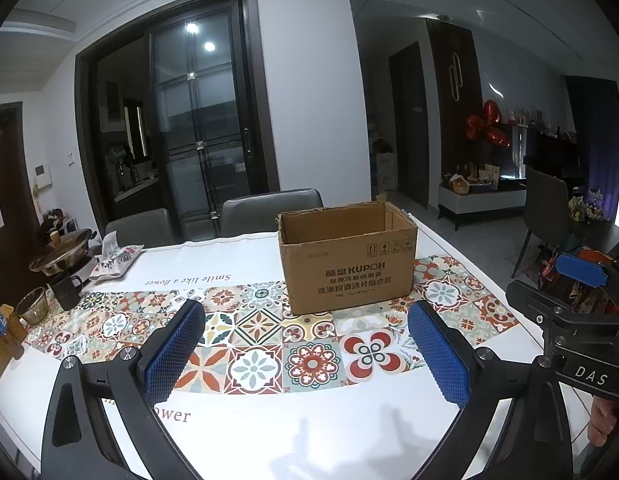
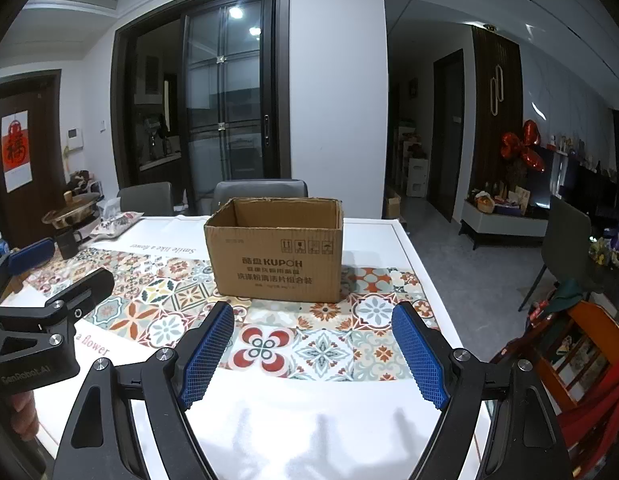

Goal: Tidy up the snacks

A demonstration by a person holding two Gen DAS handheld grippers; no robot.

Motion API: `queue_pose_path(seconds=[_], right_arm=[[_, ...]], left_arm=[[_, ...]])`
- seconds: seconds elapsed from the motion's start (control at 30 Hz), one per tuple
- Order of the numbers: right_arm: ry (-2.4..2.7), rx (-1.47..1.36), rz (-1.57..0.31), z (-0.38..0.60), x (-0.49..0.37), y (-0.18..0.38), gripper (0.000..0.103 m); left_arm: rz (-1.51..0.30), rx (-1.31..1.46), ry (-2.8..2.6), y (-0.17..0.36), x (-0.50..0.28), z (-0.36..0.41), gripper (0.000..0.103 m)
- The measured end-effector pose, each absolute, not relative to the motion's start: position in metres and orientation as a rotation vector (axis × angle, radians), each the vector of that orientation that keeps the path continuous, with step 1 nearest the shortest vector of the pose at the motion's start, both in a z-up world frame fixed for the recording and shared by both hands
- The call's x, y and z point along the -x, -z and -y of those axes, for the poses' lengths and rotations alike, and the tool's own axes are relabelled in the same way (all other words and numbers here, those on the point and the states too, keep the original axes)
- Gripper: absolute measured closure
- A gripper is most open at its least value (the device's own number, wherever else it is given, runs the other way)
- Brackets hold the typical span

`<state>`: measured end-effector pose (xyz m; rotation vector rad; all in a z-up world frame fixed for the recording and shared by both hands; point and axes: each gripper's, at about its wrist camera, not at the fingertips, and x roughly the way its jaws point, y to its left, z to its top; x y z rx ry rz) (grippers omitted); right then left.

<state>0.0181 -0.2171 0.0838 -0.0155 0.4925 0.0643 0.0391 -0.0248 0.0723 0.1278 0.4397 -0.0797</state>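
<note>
An open brown cardboard box (image 1: 347,258) printed KUPOH stands upright on the patterned tablecloth, straight ahead of both grippers; it also shows in the right wrist view (image 2: 275,250). Its inside bottom is hidden. My left gripper (image 1: 307,354) is open and empty, above the table short of the box. My right gripper (image 2: 313,354) is open and empty, level with it to the right. A snack bag (image 1: 115,260) with a printed pattern lies at the far left of the table, also in the right wrist view (image 2: 117,222).
A hot pot (image 1: 63,254), a dark mug (image 1: 65,290) and a glass bowl (image 1: 33,306) stand at the table's left edge. Two grey chairs (image 1: 269,210) stand behind the table. An orange wooden chair (image 2: 581,348) holding things stands at the right.
</note>
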Motion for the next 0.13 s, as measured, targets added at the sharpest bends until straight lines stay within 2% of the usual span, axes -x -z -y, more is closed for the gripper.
queue_pose_path(seconds=[0.13], right_arm=[[-0.066,0.018,-0.494,0.2165,-0.0182,-0.0832,0.021]], left_arm=[[-0.439,-0.127,0.079,-0.0723,-0.0391,0.0243,0.0]])
